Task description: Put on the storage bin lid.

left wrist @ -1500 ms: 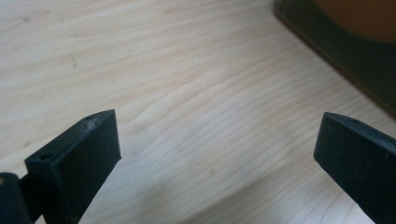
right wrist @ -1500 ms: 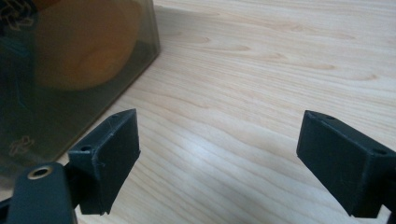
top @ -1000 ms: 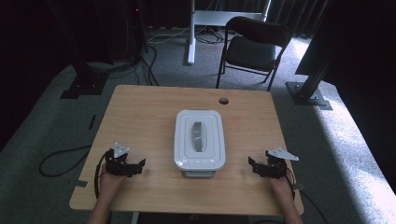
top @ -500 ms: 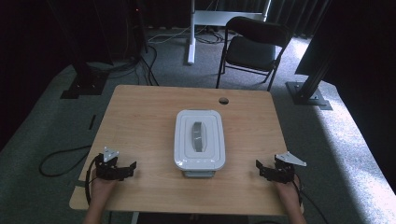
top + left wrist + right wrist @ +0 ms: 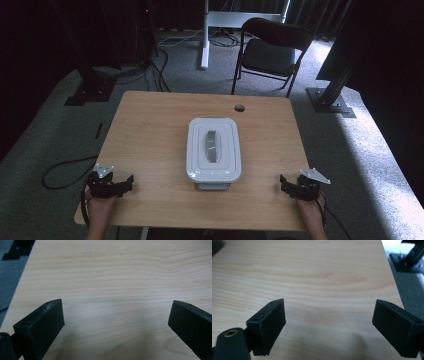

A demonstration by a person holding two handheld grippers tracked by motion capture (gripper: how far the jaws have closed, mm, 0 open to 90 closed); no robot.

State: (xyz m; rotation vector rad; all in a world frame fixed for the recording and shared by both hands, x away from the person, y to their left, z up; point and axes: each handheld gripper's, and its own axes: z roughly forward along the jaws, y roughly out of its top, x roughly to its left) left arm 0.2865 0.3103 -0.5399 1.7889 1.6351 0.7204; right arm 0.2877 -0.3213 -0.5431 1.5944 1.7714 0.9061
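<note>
Lidded white container (image 5: 213,153) sits at the middle of the wooden table (image 5: 150,130), its long axis running from the person's edge toward the far edge, where a small round hole (image 5: 239,107) lies just beyond it. A grey handle (image 5: 212,146) on the lid follows the same line. Well left of the container, near the table's front corner, the left gripper (image 5: 116,315) rests with jaws spread wide, nothing between them. Well right of the container, the right gripper (image 5: 329,315) is likewise wide apart and empty. Beyond the table stands a black chair (image 5: 272,50).
</note>
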